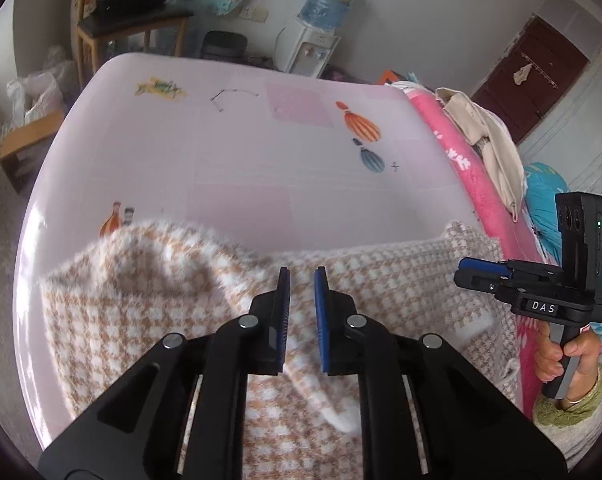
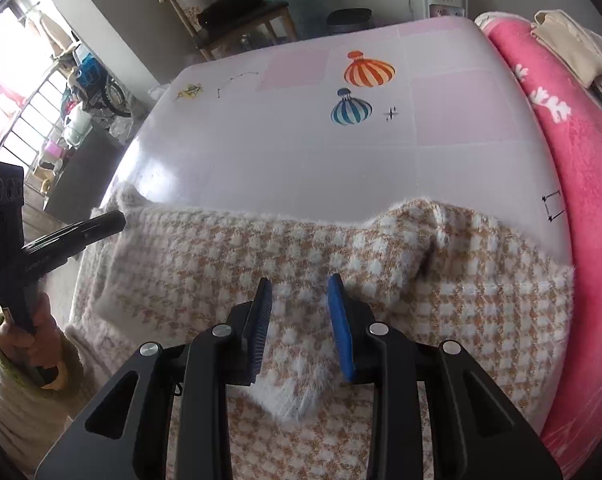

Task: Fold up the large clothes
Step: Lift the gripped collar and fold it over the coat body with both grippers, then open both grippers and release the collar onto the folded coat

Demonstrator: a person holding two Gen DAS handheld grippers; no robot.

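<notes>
A big fluffy sweater [image 1: 161, 300] with little tan and white squares lies on the near part of the shiny pink tabletop [image 1: 241, 152]. The far part, with the balloon pictures, is bare, so there is room to fold. The sweater is not flat yet; it has bumps and a thick ridge near the middle. The left gripper [image 1: 302, 280] points down at the sweater. Its two blue pads are almost together, with a fold of sweater squeezed in the thin gap, so it looks like it is pinching the cloth to pull it. The right gripper [image 2: 301, 284] also points down at the sweater. Its pads are wider apart, with a fluffy white edge lying between them. I cannot tell if it is gripping that edge or only sitting over it. A pink blanket [image 2: 561, 140] lies along the right side.
</notes>
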